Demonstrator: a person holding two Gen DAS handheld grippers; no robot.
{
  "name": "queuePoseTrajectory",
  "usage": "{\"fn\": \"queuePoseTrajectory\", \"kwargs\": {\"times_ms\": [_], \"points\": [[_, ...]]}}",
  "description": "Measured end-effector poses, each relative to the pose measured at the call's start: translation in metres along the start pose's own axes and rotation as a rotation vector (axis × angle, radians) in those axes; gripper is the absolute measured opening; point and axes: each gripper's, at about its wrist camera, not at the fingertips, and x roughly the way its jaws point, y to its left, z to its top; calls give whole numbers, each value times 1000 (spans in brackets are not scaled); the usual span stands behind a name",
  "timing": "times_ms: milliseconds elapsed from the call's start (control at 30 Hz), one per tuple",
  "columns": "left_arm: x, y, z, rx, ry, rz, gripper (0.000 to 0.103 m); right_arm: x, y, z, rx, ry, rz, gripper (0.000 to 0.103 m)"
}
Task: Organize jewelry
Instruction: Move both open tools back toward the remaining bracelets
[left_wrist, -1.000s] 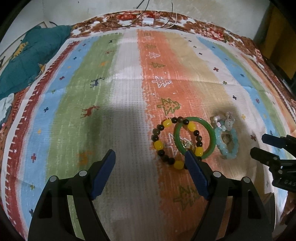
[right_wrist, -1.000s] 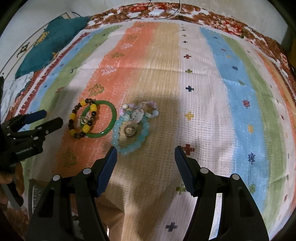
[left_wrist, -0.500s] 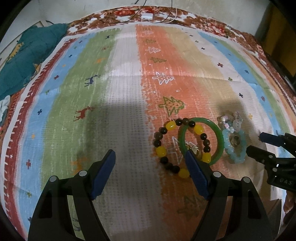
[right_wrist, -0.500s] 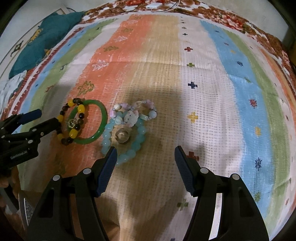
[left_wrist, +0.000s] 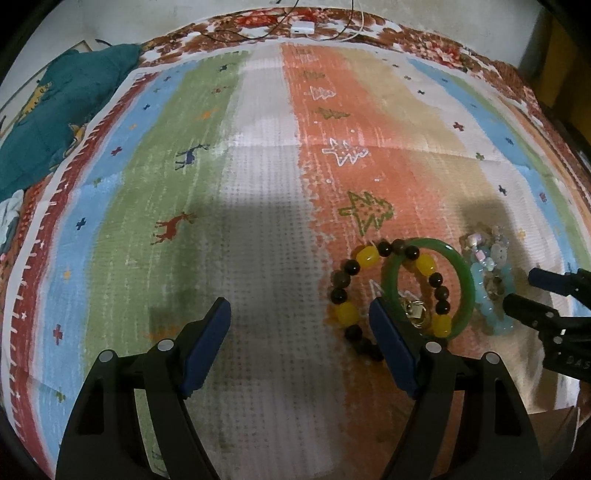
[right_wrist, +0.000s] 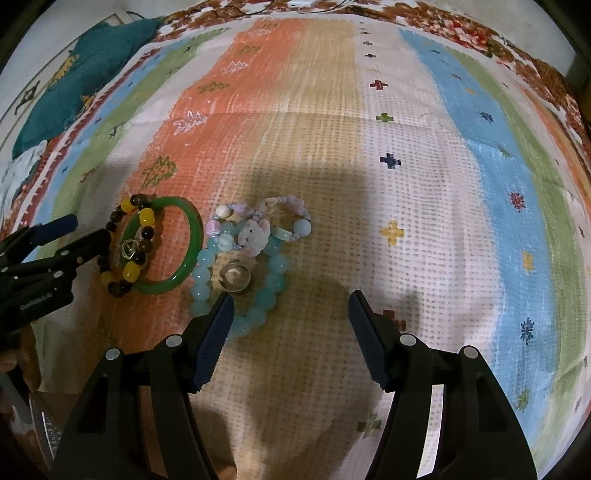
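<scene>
A heap of jewelry lies on the striped cloth (left_wrist: 266, 229). A green bangle (left_wrist: 466, 284) overlaps a yellow-and-dark bead bracelet (left_wrist: 345, 314), with a small gold charm (left_wrist: 416, 314) inside. Right of them lie a pale blue bead bracelet (right_wrist: 201, 275), a pastel bracelet with a rabbit charm (right_wrist: 255, 234) and a silver ring (right_wrist: 234, 277). My left gripper (left_wrist: 299, 325) is open and empty, its right finger against the bead bracelet. My right gripper (right_wrist: 290, 317) is open and empty, its left finger at the blue bracelet's near edge.
A teal cloth (left_wrist: 55, 122) lies bunched at the far left edge. A white plug with cables (left_wrist: 303, 26) sits at the far edge by the wall. A cardboard box corner (right_wrist: 48, 417) shows at the near left.
Both grippers have moved forward and lower toward the jewelry, which now sits closer to the fingertips. Both stay open. The jewelry has not moved.
</scene>
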Motion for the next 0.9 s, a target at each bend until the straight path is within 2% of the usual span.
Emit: {"fn": "queuePoseTrajectory", "kwargs": {"times_ms": [667, 900], "points": [[8, -4, -4, 31, -1, 37, 77, 6, 1, -2, -14, -7, -17, 64], [7, -6, -5, 42, -2, 35, 72, 6, 2, -2, -19, -6, -19, 65]]}}
